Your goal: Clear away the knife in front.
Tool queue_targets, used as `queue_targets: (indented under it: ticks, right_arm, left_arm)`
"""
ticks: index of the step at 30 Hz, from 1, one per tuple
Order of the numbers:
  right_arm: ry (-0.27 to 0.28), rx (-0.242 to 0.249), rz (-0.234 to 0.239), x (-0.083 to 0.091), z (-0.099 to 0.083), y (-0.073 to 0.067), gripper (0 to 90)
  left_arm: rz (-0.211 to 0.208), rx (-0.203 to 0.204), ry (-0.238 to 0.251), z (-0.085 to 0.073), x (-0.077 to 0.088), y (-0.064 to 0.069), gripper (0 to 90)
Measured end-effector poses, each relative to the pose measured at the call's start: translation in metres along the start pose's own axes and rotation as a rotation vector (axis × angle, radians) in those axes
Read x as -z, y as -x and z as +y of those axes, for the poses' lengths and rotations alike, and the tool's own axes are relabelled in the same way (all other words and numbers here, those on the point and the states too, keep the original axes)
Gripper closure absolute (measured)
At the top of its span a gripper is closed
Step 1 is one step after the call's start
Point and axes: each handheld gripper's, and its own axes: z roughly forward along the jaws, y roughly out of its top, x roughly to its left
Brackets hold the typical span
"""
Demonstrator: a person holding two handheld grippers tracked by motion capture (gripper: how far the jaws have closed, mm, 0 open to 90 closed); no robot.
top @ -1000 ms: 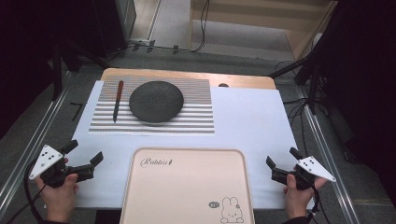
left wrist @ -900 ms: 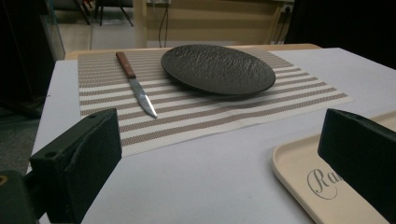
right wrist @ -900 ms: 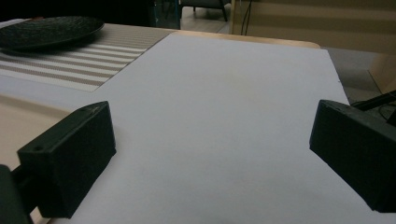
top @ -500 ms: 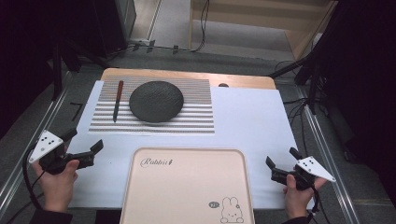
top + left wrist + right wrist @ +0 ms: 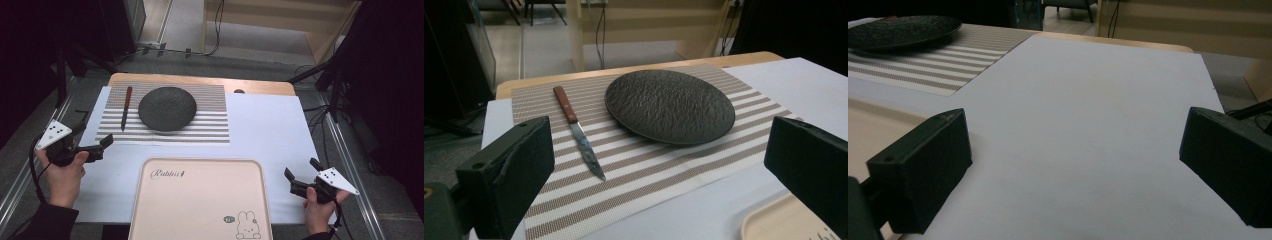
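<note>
Left gripper [image 5: 95, 145] further forward along the table's left edge than a second ago, jaws wide open and empty, facing the knife [image 5: 578, 130] lying left of the plate [image 5: 670, 105] on the striped mat [image 5: 210, 125], right gripper [image 5: 300, 181] unmoved near the right edge, jaws wide open, empty.

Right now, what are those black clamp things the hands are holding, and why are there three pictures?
Those are grippers, a bit like big tongs. A person holds one in each hand: the left gripper and the right gripper. Both are open and hold nothing.

One picture comes from a camera up high, looking down at the table. The other two come from little cameras riding on the grippers, so you see black jaws at the bottom of each.

On the table lies white paper. On it sits a striped mat with a dark plate and a knife beside the plate. Nearer the person is a beige tray with a rabbit drawn on it.
</note>
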Motion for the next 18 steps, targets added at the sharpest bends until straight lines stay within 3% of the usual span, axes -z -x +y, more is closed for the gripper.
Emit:
queue_targets:
  ticks: [11, 18]
  right_arm:
    - [0.002, 0.000, 0.002, 0.000, 0.000, 0.000, 0.0]
    - [-0.003, 0.003, 0.000, 0.000, 0.000, 0.000, 0.0]
  left_arm:
    - [0.012, 0.003, -0.025, 0.015, -0.021, -0.014, 0.0]
    - [0.017, 0.034, -0.057, 0.018, -0.037, -0.026, 1.1]
